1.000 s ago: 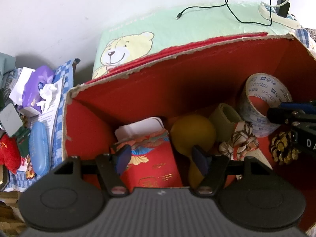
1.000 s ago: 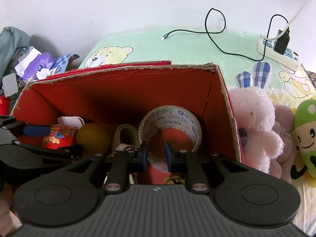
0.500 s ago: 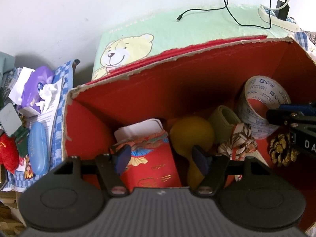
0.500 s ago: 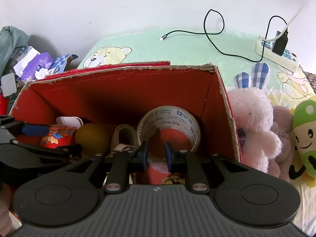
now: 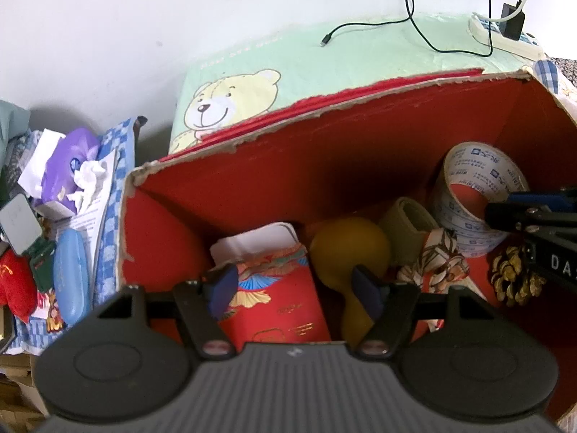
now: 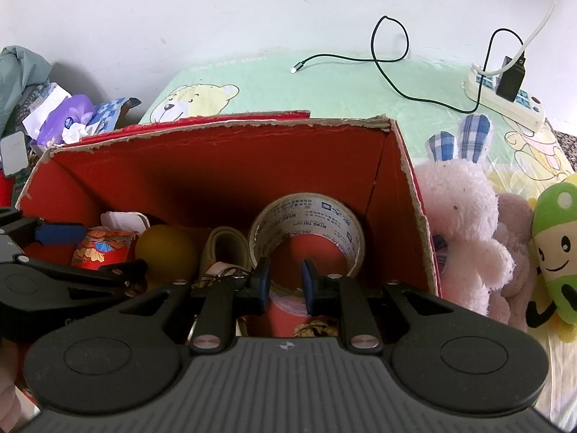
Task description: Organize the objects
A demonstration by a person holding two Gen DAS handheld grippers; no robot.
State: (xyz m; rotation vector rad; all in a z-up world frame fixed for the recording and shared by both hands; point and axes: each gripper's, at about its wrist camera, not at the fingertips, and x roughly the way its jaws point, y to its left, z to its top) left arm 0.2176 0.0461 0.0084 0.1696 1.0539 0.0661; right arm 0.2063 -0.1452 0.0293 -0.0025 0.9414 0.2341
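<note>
I'm mid-sort inside the red box [image 6: 216, 166]. My right tool [image 6: 285, 281], fingers narrow and holding nothing, hovers just before the tape roll [image 6: 306, 231]. My left tool [image 5: 294, 285], wide, hangs over the red packet [image 5: 277, 303]. Next I'd close on the tape's rim.

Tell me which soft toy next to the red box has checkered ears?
The pink plush bunny, right against the box's right wall. Its blue-and-white checkered ears stick up. The green smiley plush farther right has none, nor the duller pink one between them.
</note>
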